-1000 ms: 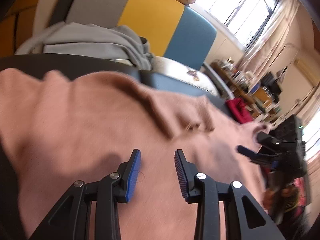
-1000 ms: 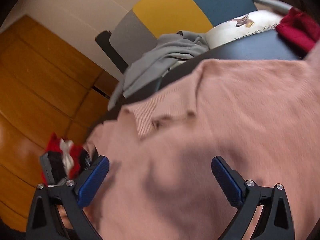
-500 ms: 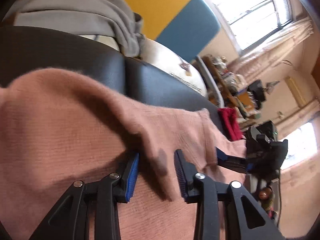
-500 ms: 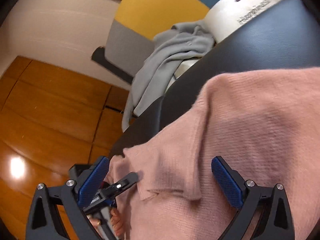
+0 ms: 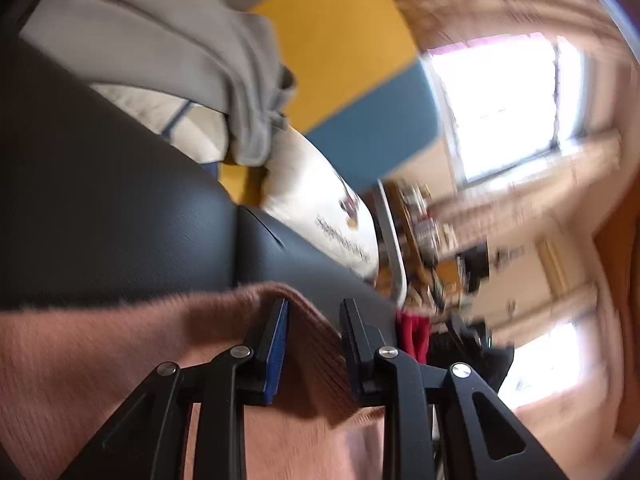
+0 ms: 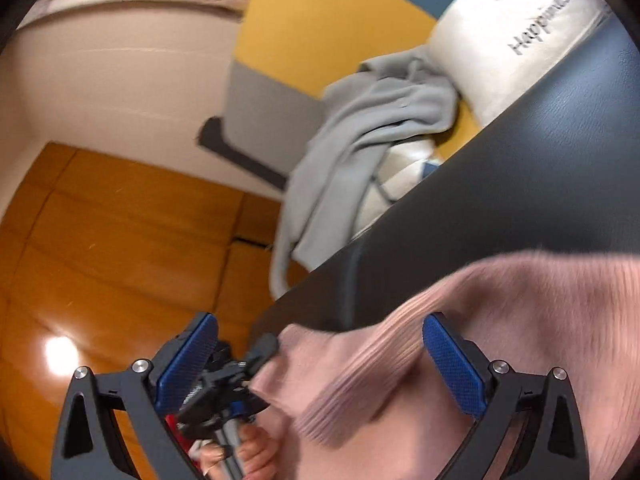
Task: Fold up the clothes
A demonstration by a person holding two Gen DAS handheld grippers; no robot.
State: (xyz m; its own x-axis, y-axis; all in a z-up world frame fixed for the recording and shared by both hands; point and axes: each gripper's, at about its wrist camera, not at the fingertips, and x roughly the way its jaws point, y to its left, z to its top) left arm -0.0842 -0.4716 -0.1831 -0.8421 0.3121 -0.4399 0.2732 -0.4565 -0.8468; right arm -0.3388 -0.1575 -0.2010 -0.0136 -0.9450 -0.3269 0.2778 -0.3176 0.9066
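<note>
Pink ribbed knit sweater lies on black leather couch seat. Its folded edge runs crosswise, w/ left gripper at its corner: fingers have just been closing, fabric btwn them, not yet pinched. Right gripper fingers spread wide astride the hem.

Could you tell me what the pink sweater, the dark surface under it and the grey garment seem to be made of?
Pink sweater: soft knit, probably wool or acrylic, fuzzy with a ribbed edge.
Dark surface: likely faux leather, with a fine grain, faint sheen and a seam.
Grey garment: matte, smooth jersey or fleece, draping limply.
</note>
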